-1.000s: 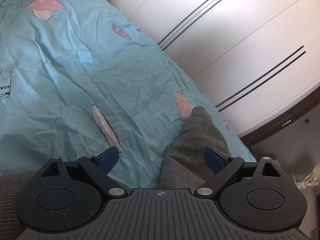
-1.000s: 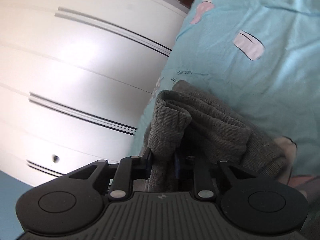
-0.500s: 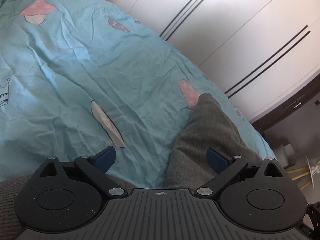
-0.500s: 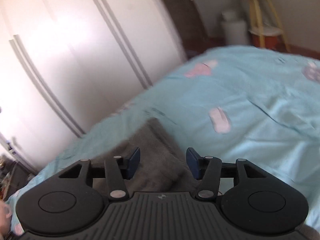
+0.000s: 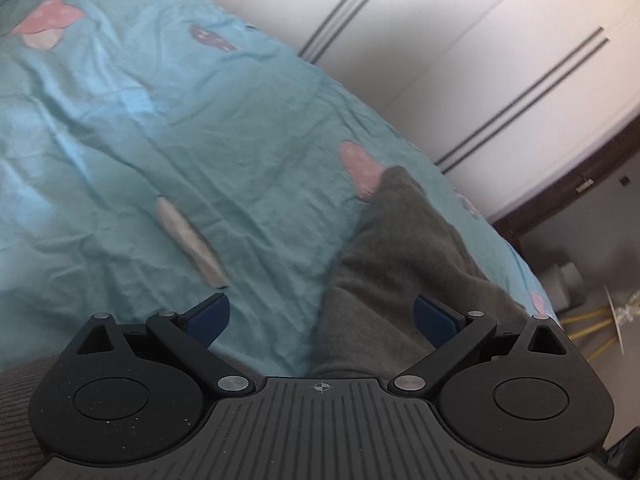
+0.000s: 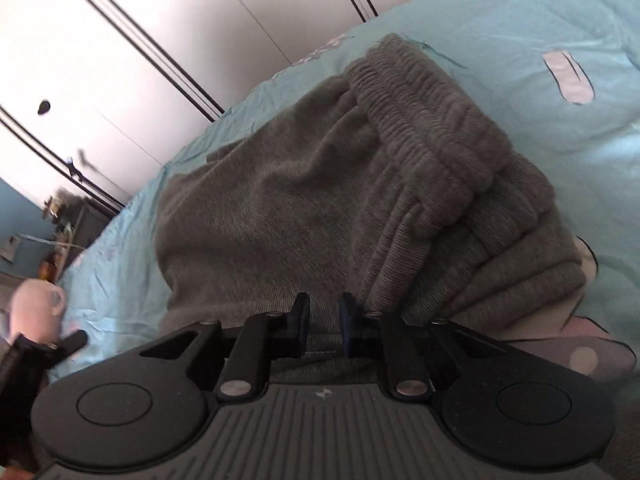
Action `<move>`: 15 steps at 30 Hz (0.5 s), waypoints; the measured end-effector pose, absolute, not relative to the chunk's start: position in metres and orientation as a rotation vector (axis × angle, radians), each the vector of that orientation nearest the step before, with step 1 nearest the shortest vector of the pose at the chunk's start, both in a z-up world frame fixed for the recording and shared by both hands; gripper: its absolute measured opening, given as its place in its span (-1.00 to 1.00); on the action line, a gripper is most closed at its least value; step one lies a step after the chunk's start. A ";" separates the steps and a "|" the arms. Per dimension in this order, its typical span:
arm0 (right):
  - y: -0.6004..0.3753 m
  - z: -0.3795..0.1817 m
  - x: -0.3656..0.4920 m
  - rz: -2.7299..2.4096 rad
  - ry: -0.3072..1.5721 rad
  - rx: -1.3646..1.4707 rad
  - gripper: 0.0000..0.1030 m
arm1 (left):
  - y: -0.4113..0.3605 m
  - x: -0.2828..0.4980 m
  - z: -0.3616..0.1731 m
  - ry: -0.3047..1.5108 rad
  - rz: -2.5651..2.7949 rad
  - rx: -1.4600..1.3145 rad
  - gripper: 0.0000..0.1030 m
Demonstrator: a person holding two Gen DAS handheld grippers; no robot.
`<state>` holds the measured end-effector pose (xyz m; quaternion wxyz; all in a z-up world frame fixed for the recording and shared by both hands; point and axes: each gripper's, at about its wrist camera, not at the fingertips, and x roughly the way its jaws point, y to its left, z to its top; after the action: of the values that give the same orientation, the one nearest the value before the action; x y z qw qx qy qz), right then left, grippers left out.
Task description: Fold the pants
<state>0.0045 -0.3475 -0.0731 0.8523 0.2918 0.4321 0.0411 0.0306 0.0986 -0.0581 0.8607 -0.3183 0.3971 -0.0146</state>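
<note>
— What sort of place is this?
— A home bedroom: a bed under a turquoise patterned sheet [image 5: 168, 128], with a white wardrobe [image 5: 460, 52] standing right beside it.

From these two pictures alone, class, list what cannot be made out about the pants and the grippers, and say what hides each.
- Left wrist view: the pants run under the left gripper; their near end is hidden by its body.
- Right wrist view: whether the right gripper, nearly closed, pinches cloth is unclear; its body hides the near hem.
- Right wrist view: how many layers lie below the waistband is hidden by the top layer.
</note>
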 end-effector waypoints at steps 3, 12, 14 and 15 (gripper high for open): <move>-0.354 -0.064 -0.003 0.119 0.857 0.619 -0.64 | 0.072 0.040 -0.055 0.847 -0.094 -0.591 0.95; -0.354 -0.057 0.015 0.084 0.941 0.517 -0.35 | 0.011 0.058 -0.073 1.055 -0.130 -0.216 0.95; -0.354 -0.048 0.017 0.066 0.910 0.467 -0.33 | 0.017 0.056 -0.071 1.059 -0.130 -0.232 0.95; -0.354 -0.042 0.018 0.052 0.894 0.430 -0.29 | 0.023 0.054 -0.068 1.046 -0.115 -0.247 0.95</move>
<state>0.0179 -0.3545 -0.0421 0.8791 0.2064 0.4288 0.0249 0.0539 0.0227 -0.0682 0.8576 -0.1174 0.4978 -0.0547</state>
